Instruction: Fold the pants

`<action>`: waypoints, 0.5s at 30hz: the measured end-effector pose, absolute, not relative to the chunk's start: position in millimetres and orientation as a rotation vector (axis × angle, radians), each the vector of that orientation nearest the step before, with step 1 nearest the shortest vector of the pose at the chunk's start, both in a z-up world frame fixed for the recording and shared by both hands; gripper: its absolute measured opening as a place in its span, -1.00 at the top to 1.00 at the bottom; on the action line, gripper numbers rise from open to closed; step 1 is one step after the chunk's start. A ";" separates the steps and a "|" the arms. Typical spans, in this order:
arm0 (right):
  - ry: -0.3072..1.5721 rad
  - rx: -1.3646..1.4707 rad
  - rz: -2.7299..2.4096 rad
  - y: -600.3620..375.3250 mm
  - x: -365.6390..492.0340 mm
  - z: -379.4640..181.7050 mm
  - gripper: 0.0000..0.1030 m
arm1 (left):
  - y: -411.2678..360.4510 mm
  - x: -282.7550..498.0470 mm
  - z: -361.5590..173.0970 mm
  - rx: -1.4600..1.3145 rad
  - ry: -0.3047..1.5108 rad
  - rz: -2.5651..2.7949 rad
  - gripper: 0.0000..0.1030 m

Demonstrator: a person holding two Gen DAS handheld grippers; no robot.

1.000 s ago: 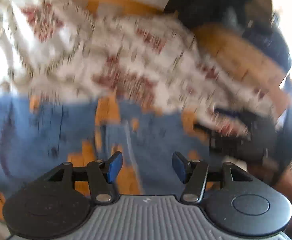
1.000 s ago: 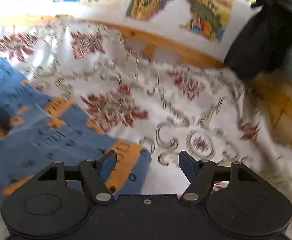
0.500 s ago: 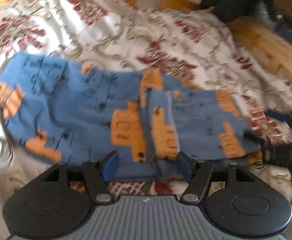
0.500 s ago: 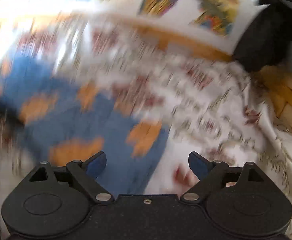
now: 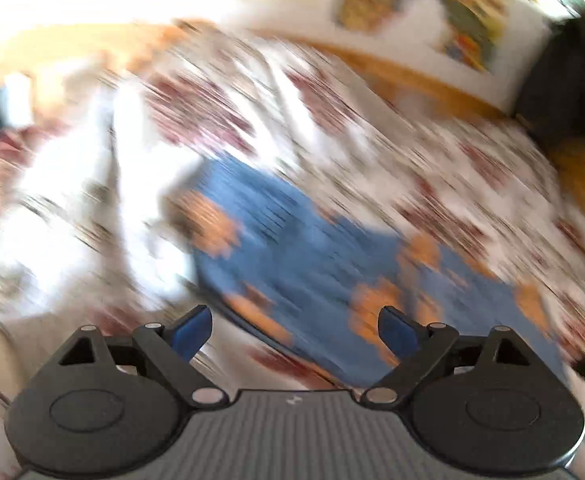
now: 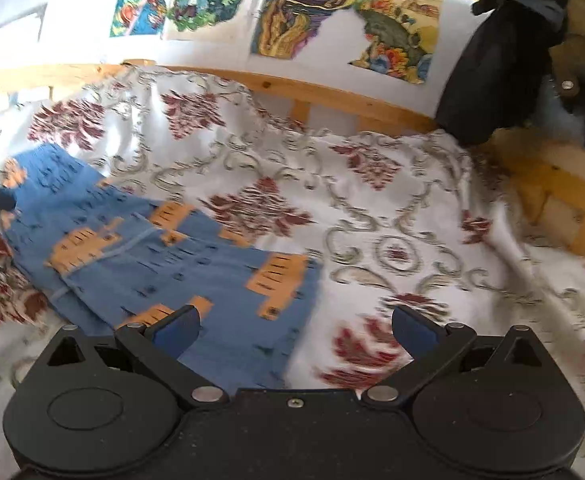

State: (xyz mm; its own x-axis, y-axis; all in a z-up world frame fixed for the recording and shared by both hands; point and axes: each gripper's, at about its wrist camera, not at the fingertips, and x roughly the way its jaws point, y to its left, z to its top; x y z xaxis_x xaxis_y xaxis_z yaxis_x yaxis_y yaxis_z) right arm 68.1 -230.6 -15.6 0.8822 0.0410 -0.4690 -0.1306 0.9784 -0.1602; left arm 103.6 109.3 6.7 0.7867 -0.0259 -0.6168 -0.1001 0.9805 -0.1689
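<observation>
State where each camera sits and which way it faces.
Left wrist: on the left gripper, looking forward and down at the pants on the bedspread; heavily blurred; only its own open jaws show.
Right wrist: on the right gripper, facing the pants, bedspread, wooden rail and wall pictures; open jaws show.
Shared: pants, bedspread, rail, pictures.

Bright daylight; left view motion-smeared, right sharper.
</observation>
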 end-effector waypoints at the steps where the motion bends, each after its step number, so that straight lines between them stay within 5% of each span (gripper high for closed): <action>1: 0.474 -0.187 0.103 -226.4 69.6 -15.7 -0.98 | 120.6 108.2 8.9 -0.210 0.645 0.066 -0.81; 7: 0.400 -0.198 0.198 -193.6 70.7 -23.1 -0.98 | 159.1 149.6 8.7 -0.211 0.588 0.065 -0.61; 15: 0.408 -0.331 0.173 -145.1 107.6 -40.4 -0.98 | 169.0 188.8 5.7 -0.146 0.636 -0.016 -0.65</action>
